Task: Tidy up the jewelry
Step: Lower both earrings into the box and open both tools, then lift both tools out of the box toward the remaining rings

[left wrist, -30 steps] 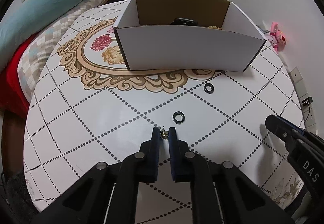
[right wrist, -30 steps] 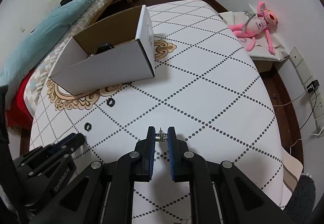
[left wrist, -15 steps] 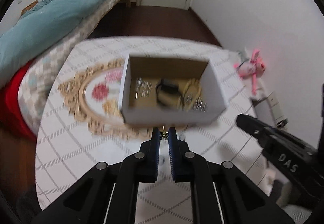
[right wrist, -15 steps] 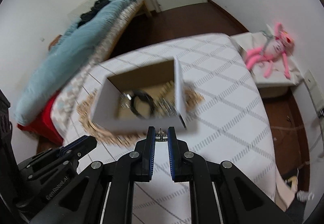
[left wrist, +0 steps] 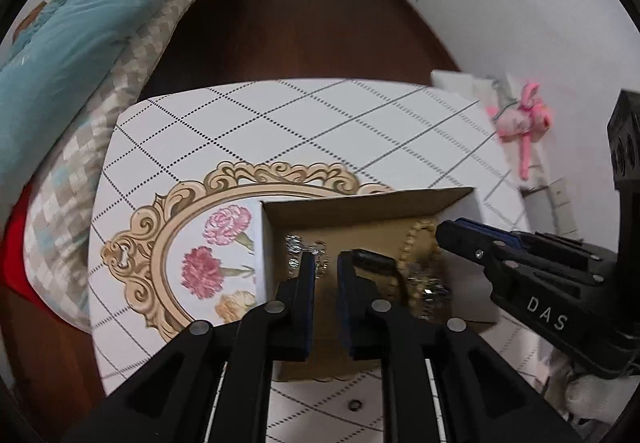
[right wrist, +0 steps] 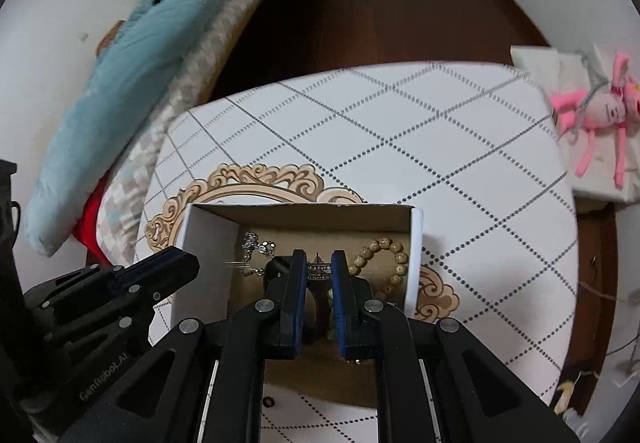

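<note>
A white cardboard box [left wrist: 262, 243] with a brown inside stands on the round patterned table [left wrist: 320, 123]. In it lie a wooden bead bracelet [right wrist: 380, 255], silver pieces [left wrist: 294, 243] and a black item [left wrist: 372, 257]. My left gripper [left wrist: 325, 263] hangs over the box's left half. Its jaws are opening, and a small glittering stud [left wrist: 320, 269] sits by the left pad, clear of the right one. My right gripper [right wrist: 318, 263] is over the box's middle, shut on a small crystal earring [right wrist: 318, 270] that spans its pads. Each gripper also shows in the other view, the right [left wrist: 444, 235] and the left [right wrist: 188, 263].
One small black ring [left wrist: 353, 404] lies on the table in front of the box, also seen in the right wrist view [right wrist: 267, 401]. A bed with a teal duvet [left wrist: 72, 35] runs along the left. A pink plush toy [right wrist: 600, 111] lies on a white stand at the right.
Both grippers rose from low over the table and travelled forward to above the box. The left jaws have parted a little; the right still pinches its earring.
</note>
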Available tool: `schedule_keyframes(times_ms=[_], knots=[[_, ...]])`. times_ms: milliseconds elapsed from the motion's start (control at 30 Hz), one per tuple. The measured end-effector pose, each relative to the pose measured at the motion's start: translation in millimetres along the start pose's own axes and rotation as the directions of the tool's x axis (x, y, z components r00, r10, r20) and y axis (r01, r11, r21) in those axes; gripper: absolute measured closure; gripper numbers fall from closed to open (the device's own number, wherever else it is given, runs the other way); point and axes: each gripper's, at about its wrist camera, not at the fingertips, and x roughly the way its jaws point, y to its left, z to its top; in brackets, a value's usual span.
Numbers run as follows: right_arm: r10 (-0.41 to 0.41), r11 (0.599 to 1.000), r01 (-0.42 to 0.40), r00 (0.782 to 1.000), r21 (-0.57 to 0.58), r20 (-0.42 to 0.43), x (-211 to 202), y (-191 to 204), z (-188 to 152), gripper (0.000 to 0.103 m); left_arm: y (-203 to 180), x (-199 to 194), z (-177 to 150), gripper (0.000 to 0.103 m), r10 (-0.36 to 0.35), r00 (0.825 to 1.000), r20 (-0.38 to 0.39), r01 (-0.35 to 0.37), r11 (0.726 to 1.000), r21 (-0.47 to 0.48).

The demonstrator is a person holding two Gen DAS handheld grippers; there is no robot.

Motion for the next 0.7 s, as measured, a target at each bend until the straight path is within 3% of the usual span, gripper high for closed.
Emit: schedule_keyframes(times_ms=[67, 100, 133, 233, 367, 433, 467, 500, 567, 700], knots=[[0.009, 1.000, -0.008, 1.000, 0.017, -0.030, 8.0, -4.0, 2.6, 0.087, 6.2, 5.7, 5.5, 0.080, 0.016, 0.999, -0.030, -0.017, 0.999, -0.029], [0.001, 1.000, 0.000, 1.000, 0.024, -0.029, 9.2, -5.9, 5.1, 0.080, 8.3, 5.6, 6.8, 0.074, 0.017, 0.999, -0.030, -0.018, 0.999, -0.037], [0.002, 1.000, -0.001, 1.000, 0.029, -0.023, 8.3, -8.1, 5.0, 0.077, 11.5, 3.6, 8.3, 0.060, 0.028, 0.999, -0.021, -0.029, 0.998, -0.051], [-0.014, 1.000, 0.014, 1.000, 0.026, -0.001, 2.1, -9.3, 5.8, 0.075, 20.2, -6.7, 9.0, 0.036, 0.069, 0.997, 0.023, -0.067, 0.995, -0.076], [-0.076, 0.997, 0.076, 0.996, 0.002, 0.038, -11.1, -6.2, 4.7, 0.066, 29.4, -13.2, 7.7, 0.035, 0.112, 0.993, 0.041, -0.108, 0.989, -0.098], [-0.153, 0.988, 0.154, 0.986, -0.020, 0.071, -19.7, -2.6, 1.0, 0.054, 31.0, -16.7, 3.9, 0.022, 0.145, 0.987, 0.066, -0.138, 0.986, -0.098], [-0.182, 0.982, 0.185, 0.980, -0.032, 0.085, -23.2, -1.6, -0.9, 0.042, 31.1, -17.8, 1.9, 0.009, 0.157, 0.985, 0.074, -0.150, 0.984, -0.098], [-0.248, 0.966, 0.254, 0.963, -0.052, 0.106, -26.9, 1.4, -5.6, 0.027, 30.8, -18.9, -0.9, 0.005, 0.172, 0.982, 0.084, -0.163, 0.982, -0.096], [-0.320, 0.942, 0.330, 0.940, -0.067, 0.120, -29.9, 1.8, -13.9, 0.010, 28.1, -20.1, -8.5, 0.000, 0.193, 0.976, 0.104, -0.185, 0.979, -0.082], [-0.396, 0.910, 0.406, 0.912, -0.085, 0.110, -27.9, -0.1, -31.2, 0.005, 25.4, -20.1, -22.8, 0.000, 0.209, 0.970, 0.121, -0.201, 0.976, -0.080]])
